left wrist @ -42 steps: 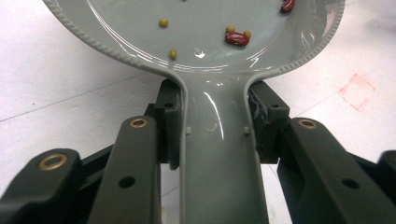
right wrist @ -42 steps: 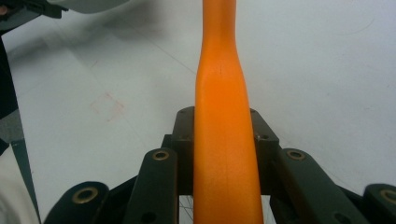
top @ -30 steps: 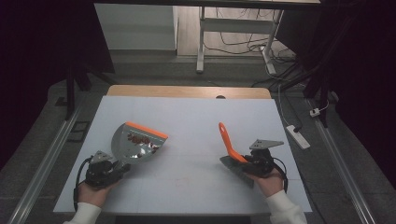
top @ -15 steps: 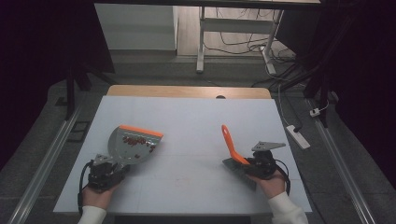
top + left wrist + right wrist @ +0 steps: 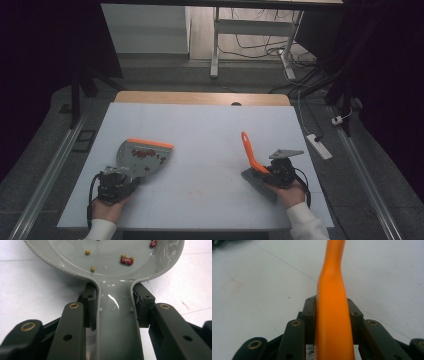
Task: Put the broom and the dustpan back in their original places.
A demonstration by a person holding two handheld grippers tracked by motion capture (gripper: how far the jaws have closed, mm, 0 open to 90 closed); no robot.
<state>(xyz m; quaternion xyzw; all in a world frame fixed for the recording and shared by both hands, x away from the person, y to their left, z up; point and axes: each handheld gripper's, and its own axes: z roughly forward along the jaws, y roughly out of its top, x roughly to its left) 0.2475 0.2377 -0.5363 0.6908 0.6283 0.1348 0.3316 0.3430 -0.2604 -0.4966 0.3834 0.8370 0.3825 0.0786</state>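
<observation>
One grey dustpan (image 5: 142,156), scattered with beans, is clamped by its handle in the left hand-held gripper (image 5: 114,183); one orange-handled brush (image 5: 248,151) sits between the right hand-held gripper's (image 5: 272,172) just-loosened jaws, above the worktop (image 5: 200,130).

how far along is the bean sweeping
Mostly done: red and yellow beans lie in the grey dustpan, which the left gripper clamps by its handle. The right gripper has the orange brush handle, jaws just easing open. Left: emptying the pan.

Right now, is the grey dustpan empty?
No, the grey dustpan has red beans and small yellow-green ones lying inside it.
</observation>
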